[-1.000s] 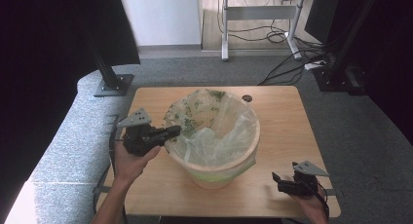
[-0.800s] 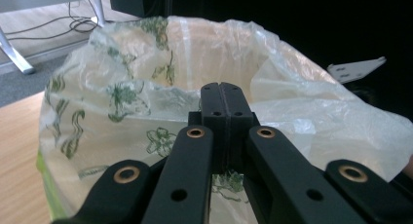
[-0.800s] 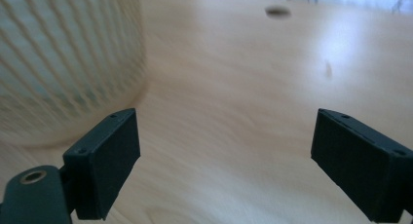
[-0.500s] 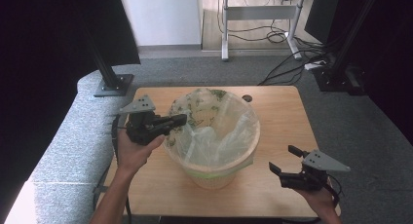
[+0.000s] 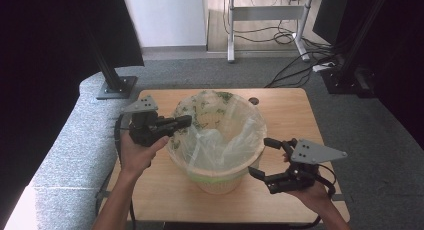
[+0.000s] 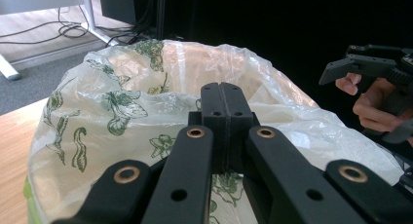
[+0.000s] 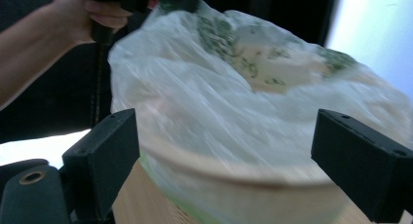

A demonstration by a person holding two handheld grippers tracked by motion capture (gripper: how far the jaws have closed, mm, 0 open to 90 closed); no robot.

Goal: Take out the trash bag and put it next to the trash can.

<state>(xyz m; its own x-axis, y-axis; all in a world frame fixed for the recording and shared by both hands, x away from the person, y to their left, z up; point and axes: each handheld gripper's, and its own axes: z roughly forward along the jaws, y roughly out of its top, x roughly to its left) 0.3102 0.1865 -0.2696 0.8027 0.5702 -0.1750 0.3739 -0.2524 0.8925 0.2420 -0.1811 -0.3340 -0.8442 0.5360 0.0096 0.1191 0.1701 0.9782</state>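
Observation:
A beige bin (image 5: pixel 220 182) lined with a clear plastic bag (image 5: pixel 220 135) printed with green leaves stands mid-table. My left gripper (image 5: pixel 186 121) is at the bag's left rim, its jaws pressed together (image 6: pixel 225 102) on the bag's edge. In the right gripper view the bag (image 7: pixel 219 87) rises in a peak toward it. My right gripper (image 5: pixel 260 157) hovers open at the bin's near right side. Its jaws stand wide apart (image 7: pixel 231 160) and face the bin wall (image 7: pixel 234 190), with nothing between them. It also appears in the left gripper view, beyond the bag (image 6: pixel 122 102).
The wooden table (image 5: pixel 290 115) has bare room to the right of the bin and along its front edge. A small dark round spot (image 5: pixel 254 100) lies near the far edge. A grey padded surface (image 5: pixel 75 140) and a black stand base (image 5: pixel 117 87) flank the left side.
My right gripper has risen from the table's near right corner and come in beside the bin, still open. The left gripper has stayed at the bag's rim.

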